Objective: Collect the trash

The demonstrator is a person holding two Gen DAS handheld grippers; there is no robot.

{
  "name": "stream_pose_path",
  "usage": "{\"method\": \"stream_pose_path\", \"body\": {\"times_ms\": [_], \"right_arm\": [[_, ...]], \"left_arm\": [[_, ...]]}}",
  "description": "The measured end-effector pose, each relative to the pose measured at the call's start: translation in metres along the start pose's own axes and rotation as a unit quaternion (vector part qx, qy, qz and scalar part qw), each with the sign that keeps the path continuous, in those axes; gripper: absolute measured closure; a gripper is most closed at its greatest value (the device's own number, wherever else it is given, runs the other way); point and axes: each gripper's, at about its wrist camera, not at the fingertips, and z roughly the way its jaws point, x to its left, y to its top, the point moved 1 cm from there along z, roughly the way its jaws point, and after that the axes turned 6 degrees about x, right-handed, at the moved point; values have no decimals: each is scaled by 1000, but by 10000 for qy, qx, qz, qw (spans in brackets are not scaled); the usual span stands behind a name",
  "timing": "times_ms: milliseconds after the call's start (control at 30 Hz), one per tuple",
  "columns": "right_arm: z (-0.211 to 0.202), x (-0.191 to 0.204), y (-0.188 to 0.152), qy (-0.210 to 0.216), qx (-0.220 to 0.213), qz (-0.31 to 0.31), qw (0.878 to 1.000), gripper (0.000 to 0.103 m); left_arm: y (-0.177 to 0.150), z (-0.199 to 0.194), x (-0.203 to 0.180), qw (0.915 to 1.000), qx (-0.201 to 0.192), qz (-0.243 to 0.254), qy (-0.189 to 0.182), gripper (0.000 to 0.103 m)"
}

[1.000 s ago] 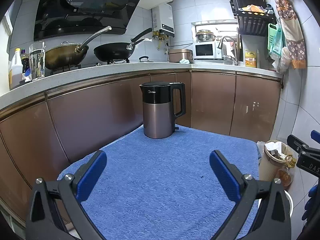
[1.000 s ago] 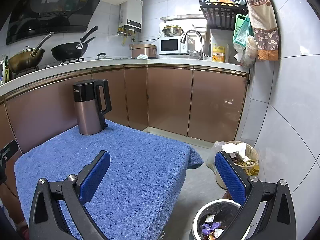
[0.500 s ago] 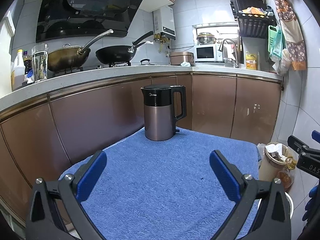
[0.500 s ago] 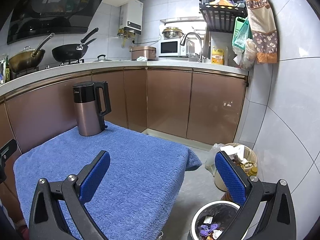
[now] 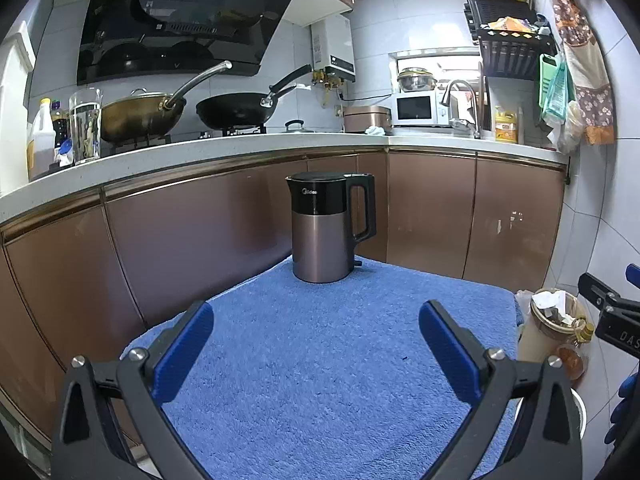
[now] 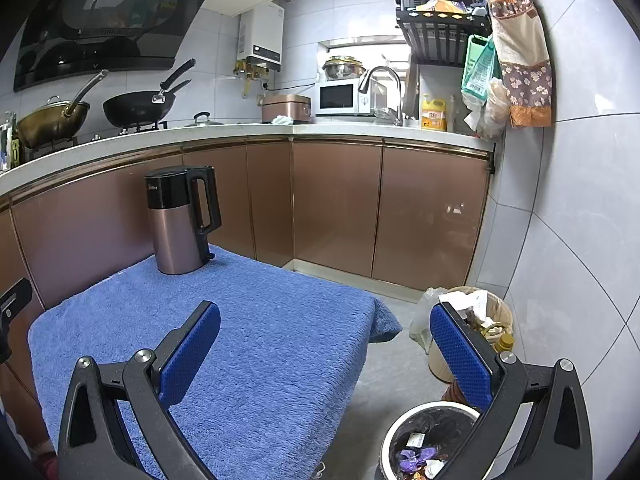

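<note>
A small table covered with a blue towel (image 5: 340, 352) stands before me; it also shows in the right wrist view (image 6: 256, 320). My left gripper (image 5: 316, 344) is open and empty above the towel. My right gripper (image 6: 324, 348) is open and empty over the table's right edge. A white-rimmed bin with a black liner (image 6: 428, 444) holds wrappers on the floor at the lower right. I see no loose trash on the towel, only a tiny dark speck (image 5: 405, 358).
A brown and black kettle (image 5: 328, 228) stands at the towel's far edge, also in the right wrist view (image 6: 180, 224). A tan basket full of paper (image 6: 476, 320) and a small bottle (image 6: 505, 342) stand by the right wall. Brown cabinets (image 5: 432, 208) run behind.
Both views have tilted or sunk slightly, so the kettle and counter sit a little lower in frame. Both grippers stay open and empty.
</note>
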Motion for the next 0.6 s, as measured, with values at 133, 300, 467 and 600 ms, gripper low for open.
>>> {"method": "stream_pose_path", "body": {"times_ms": [133,300,467,600], "right_arm": [[0,0,0,2,3,2,10000,0],[0,0,-1,-6,-9,9,10000,0],[0,1,-3,-7,10,1,10000,0],[0,2,-3,3,22,-17,10000,0]], "left_arm": [[0,-1,-3,10000,-4,58,9,0],[0,0,-4,10000,24,67,15,0],[1,2,-4,10000,64,54,-26,0],[1,2,-4,10000,69,51,-38,0]]}}
